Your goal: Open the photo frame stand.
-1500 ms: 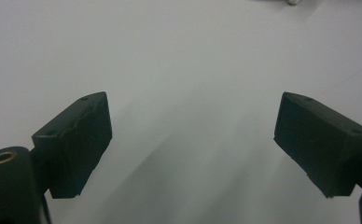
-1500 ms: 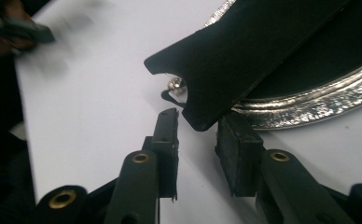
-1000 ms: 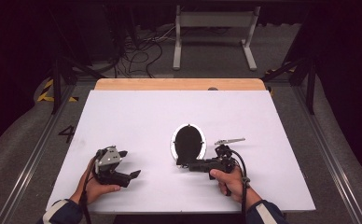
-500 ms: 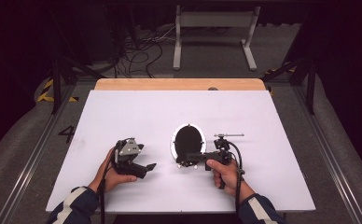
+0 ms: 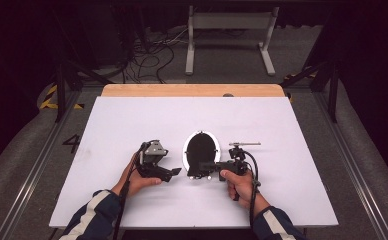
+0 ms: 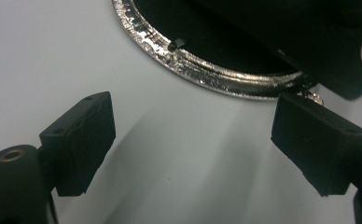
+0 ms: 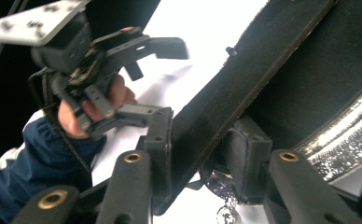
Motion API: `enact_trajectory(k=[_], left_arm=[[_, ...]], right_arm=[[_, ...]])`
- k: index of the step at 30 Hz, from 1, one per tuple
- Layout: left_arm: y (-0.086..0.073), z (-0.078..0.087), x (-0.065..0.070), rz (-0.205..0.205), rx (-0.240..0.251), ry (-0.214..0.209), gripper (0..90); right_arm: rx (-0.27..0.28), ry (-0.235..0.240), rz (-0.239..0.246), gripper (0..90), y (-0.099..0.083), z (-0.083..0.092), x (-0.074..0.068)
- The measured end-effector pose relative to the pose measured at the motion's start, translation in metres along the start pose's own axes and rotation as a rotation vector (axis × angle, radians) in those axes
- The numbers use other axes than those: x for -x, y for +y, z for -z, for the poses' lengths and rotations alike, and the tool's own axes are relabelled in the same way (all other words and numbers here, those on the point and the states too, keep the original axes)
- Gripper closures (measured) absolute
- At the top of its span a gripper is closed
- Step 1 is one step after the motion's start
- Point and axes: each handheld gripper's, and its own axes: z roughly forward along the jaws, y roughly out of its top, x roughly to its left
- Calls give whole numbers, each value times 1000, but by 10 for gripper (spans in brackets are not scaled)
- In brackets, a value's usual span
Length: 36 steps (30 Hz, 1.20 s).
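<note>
While the right gripper (image 5: pixel 198 170) clenches the mirror's (image 5: pixel 201 148) black stand (image 7: pixel 226 93), our left gripper (image 5: pixel 174 172) stays released — we judge the glass rigid, fragile, best held by its silver rim (image 6: pixel 207 74).

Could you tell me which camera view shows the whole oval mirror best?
The high view: the oval mirror lies complete on the white table. The left gripper view shows part of its silver rim; the right gripper view shows a close, cropped portion.

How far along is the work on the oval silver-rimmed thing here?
Done: the right gripper has just been closing on the black strap at the oval frame's near end. In hand: the left gripper, open, nears the frame's rim. Left: taking hold with it.
</note>
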Motion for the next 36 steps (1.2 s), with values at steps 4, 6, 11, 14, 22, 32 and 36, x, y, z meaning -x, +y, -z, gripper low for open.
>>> enact_trajectory(k=[4,6,11,14,22,32,36], left_arm=[[8,-6,-4,16,14,-32,134],[12,-7,-4,30,26,-46,132],[17,-12,-7,44,46,-97,128],[19,-14,-7,40,41,-127,116],[22,-8,-6,14,47,-210,211],[20,4,-10,-15,94,-179,483],[22,10,-6,-49,130,-164,640]], right_arm=[[-12,0,73,666,1,0,-3],[-10,5,101,667,0,0,-3],[-16,7,216,673,0,1,-7],[-29,13,252,680,1,1,-8],[-61,16,355,707,0,4,-15],[-57,-28,379,705,0,6,-17],[-50,-78,377,707,-1,5,-15]])
